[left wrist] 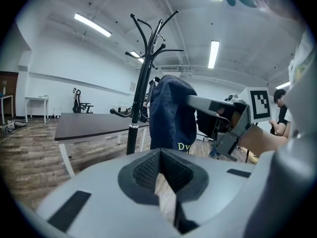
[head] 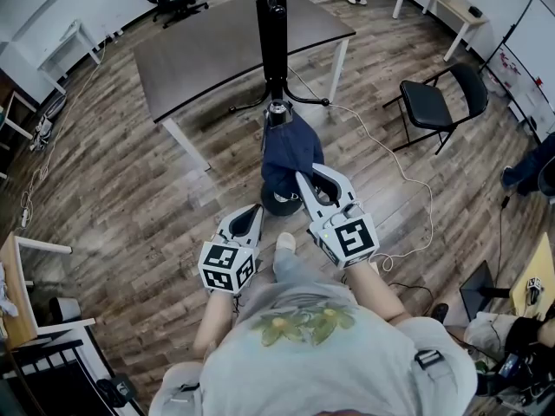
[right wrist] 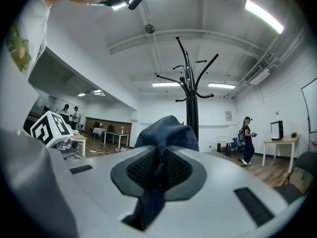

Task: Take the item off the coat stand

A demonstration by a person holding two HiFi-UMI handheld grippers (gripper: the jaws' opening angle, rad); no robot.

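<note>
A black coat stand (head: 271,24) rises beside a dark table; its upper hooks (left wrist: 156,31) are bare. The item, a navy blue cloth piece (head: 290,150) with pale lettering at its hem (left wrist: 171,113), hangs in front of the pole. My right gripper (head: 305,180) is shut on it, and a fold of the cloth runs down between the pads (right wrist: 161,155). In the left gripper view that gripper (left wrist: 190,101) grips the cloth at its upper right side. My left gripper (head: 249,217) is lower and to the left, apart from the cloth, its pads (left wrist: 161,155) together at the tips with nothing held.
The dark table (head: 225,42) stands left of the stand. A black folding chair (head: 434,102) is at the right, and a white cable (head: 390,163) snakes over the wood floor. A white desk (head: 442,3) sits far right. A person (right wrist: 246,140) stands in the background.
</note>
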